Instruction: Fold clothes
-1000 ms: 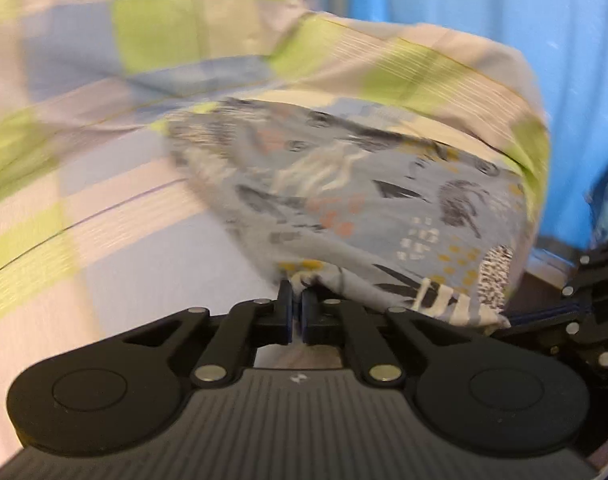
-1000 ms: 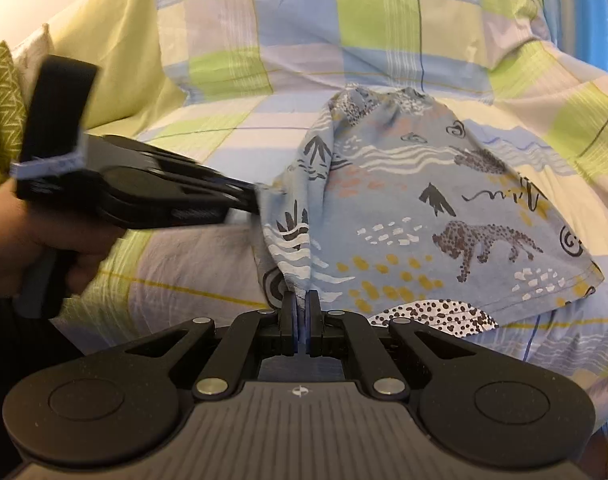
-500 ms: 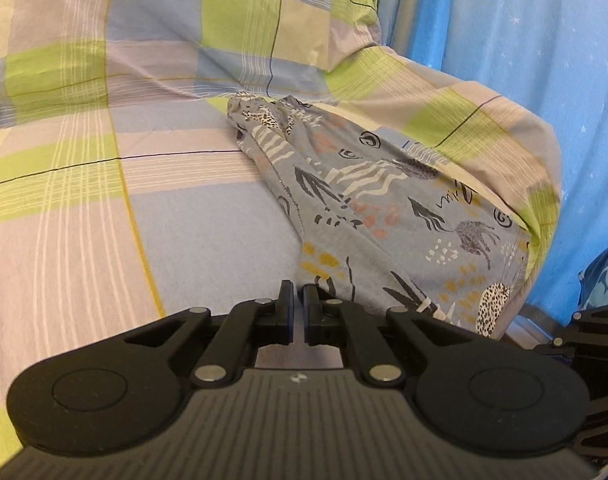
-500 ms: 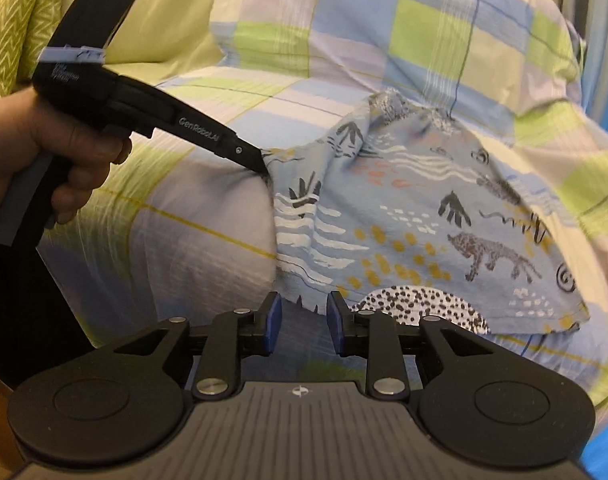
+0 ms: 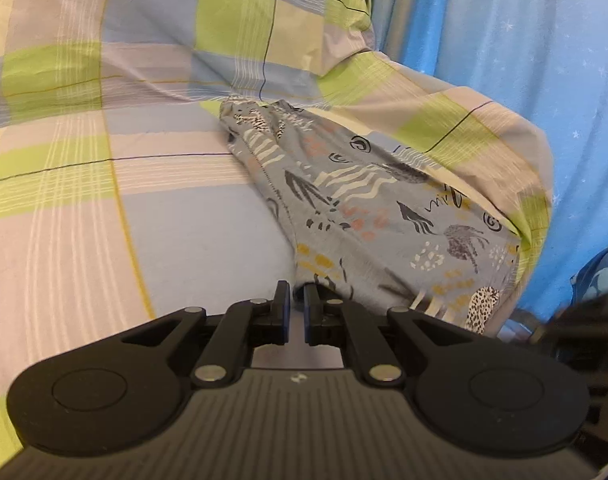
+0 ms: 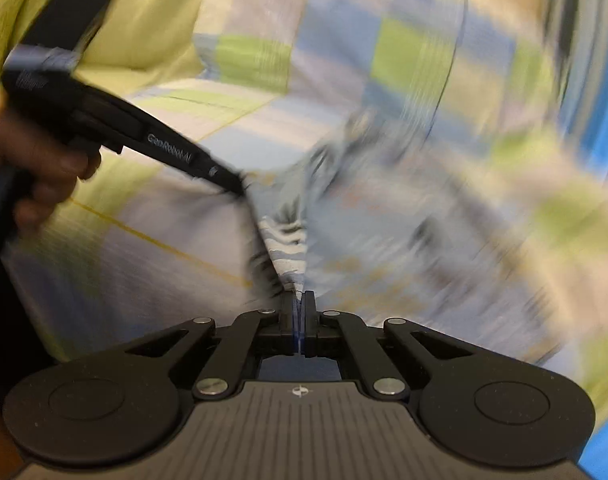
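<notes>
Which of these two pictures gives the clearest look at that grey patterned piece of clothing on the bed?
The left wrist view: the patterned garment lies sharp and almost whole on the checked bedspread, its animal print readable. In the right wrist view it is smeared by motion blur; only a striped edge shows, running into the right gripper, whose jaws are shut.

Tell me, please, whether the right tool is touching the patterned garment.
Touching. The right wrist view, though blurred, shows the right tool shut on an edge of the patterned garment.

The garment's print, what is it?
Grey-blue garment with animals, leaves and squiggles; clearest in left wrist view.
</notes>
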Demonstrator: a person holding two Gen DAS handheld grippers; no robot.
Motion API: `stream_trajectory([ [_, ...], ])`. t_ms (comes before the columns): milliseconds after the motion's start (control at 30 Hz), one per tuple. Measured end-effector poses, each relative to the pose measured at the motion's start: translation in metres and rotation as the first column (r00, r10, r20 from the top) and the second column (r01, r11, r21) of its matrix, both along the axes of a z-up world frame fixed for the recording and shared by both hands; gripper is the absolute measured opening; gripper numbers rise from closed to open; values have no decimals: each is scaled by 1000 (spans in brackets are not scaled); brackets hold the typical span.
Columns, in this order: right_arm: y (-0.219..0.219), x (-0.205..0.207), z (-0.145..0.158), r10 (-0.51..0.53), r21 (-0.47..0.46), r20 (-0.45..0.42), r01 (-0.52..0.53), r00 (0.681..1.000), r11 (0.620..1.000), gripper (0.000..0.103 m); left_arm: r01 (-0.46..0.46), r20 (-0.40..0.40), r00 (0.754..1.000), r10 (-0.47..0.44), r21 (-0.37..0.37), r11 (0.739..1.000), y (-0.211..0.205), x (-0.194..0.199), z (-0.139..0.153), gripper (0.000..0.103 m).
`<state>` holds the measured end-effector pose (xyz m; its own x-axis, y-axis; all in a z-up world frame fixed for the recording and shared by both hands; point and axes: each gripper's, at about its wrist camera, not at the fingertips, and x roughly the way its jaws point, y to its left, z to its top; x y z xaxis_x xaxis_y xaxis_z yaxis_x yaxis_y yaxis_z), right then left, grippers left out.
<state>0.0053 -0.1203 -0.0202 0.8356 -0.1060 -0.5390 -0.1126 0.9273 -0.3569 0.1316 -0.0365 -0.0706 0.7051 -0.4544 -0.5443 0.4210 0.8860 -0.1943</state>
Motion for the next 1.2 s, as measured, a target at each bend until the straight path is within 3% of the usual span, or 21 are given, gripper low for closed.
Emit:
stream_trajectory([
  [67, 11, -3, 0, 31, -97, 29, -28, 999, 995, 0, 6, 5, 1000, -6, 8, 1000, -2, -1, 0, 4],
  [333, 31, 8, -35, 116, -188, -90, -131, 989, 973, 2, 13, 31, 999, -14, 37, 999, -2, -6, 4, 4],
  [400, 30, 3, -32, 120, -173, -85, -133, 989, 976, 13, 17, 37, 999, -19, 45, 999, -2, -8, 4, 4],
  [467, 29, -2, -30, 124, -157, -81, -135, 989, 978, 36, 22, 45, 999, -24, 57, 998, -1, -11, 6, 4],
  [500, 28, -4, -29, 126, -149, -78, -136, 989, 979, 38, 25, 52, 998, -28, 68, 997, -1, -12, 6, 4],
  [633, 39, -4, -39, 158, -201, -114, -179, 981, 963, 39, 57, 107, 992, -74, 160, 986, -6, -24, 8, 5],
  [733, 40, 4, -46, 149, -230, -114, -172, 982, 958, 34, 93, 173, 974, -146, 282, 955, -16, -38, 8, 16],
  [800, 36, 10, -45, 124, -222, -97, -143, 988, 965, 23, 111, 239, 945, -225, 411, 905, -30, -52, 5, 37],
  [833, 33, 11, -43, 111, -208, -93, -128, 989, 970, 4, 117, 271, 923, -273, 478, 870, -38, -60, 1, 41],
  [867, 30, 12, -41, 101, -185, -93, -117, 991, 976, 1, 121, 304, 892, -334, 552, 825, -46, -70, -5, 48],
  [967, 22, 8, -29, 91, -112, -72, -99, 993, 989, 1, 91, 370, 765, -527, 748, 657, -69, -95, -30, 65],
  [1033, 16, 4, -20, 87, -66, -53, -91, 995, 994, 1, 36, 379, 662, -647, 846, 532, -82, -109, -50, 67],
  [1100, 12, 1, -11, 83, -26, -34, -84, 996, 996, 1, -11, 390, 589, -708, 880, 475, -92, -114, -60, 67],
  [1200, 8, -1, -1, 86, 11, -16, -86, 996, 996, 2, -50, 403, 517, -755, 895, 443, -105, -111, -67, 67],
])
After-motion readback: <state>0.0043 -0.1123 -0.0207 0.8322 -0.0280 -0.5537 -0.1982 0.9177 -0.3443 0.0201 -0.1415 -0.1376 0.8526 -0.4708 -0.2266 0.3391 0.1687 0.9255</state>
